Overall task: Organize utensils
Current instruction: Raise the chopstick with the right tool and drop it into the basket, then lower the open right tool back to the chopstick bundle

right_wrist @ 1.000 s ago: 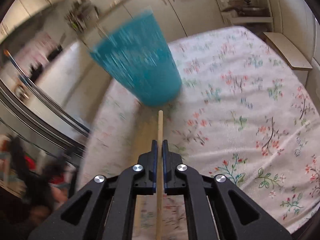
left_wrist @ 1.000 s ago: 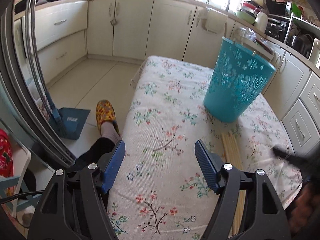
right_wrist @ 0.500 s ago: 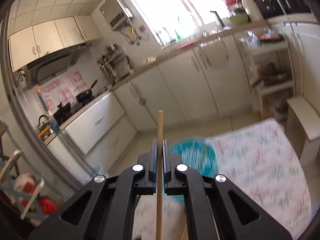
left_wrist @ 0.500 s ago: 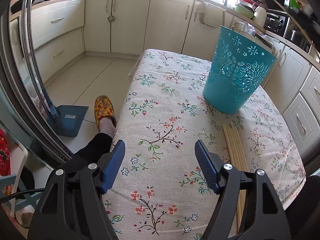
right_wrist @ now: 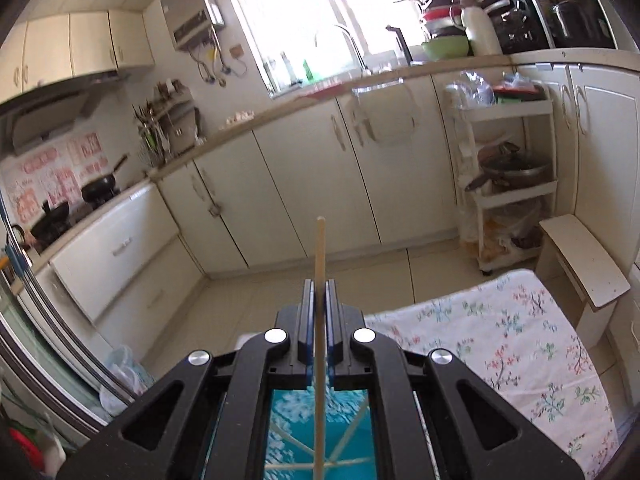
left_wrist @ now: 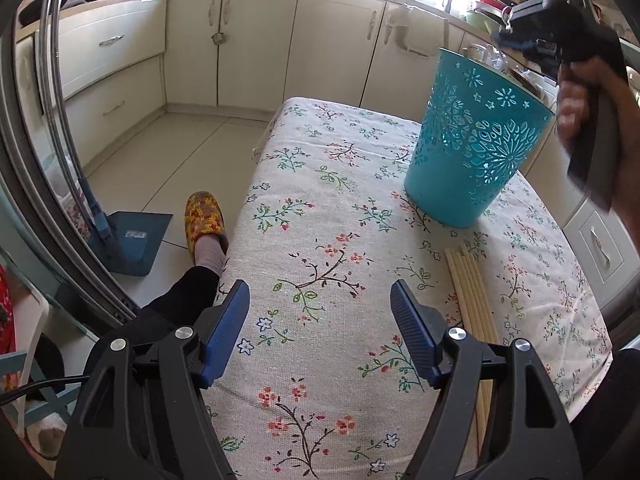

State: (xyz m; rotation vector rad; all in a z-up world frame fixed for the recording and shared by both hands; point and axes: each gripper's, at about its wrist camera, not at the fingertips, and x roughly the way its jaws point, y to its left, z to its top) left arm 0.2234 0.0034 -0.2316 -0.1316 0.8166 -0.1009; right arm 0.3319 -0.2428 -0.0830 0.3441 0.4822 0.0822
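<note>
Right gripper: black frame, blue pads, jaws clamped tight on a single pale wooden chopstick. Stick runs straight along the gripper's axis; its tip sticks out well past the pads toward the cream kitchen cabinets, its rear part passes back under the frame. Directly beneath the gripper, seen through the frame, is the open mouth of the teal perforated plastic basket, with several thin wooden sticks already leaning inside it. How far above the rim the held stick hangs, cannot tell.

Left gripper: jaws spread wide, nothing between the pads, hovering over the near part of the floral-print tablecloth.

From the left wrist view: teal basket stands upright on the cloth toward the far right side. A person's hand grasps the dark handle of the right gripper just above and right of the basket rim; fingertips of that gripper hidden in this view.

Loose bundle of pale wooden chopsticks lies flat on the cloth, near side of the basket, apart from it, just beside the left gripper's right finger.

Person's leg in dark trousers with a yellow patterned slipper on the tiled floor left of the table. Blue dustpan stands near it.
</note>
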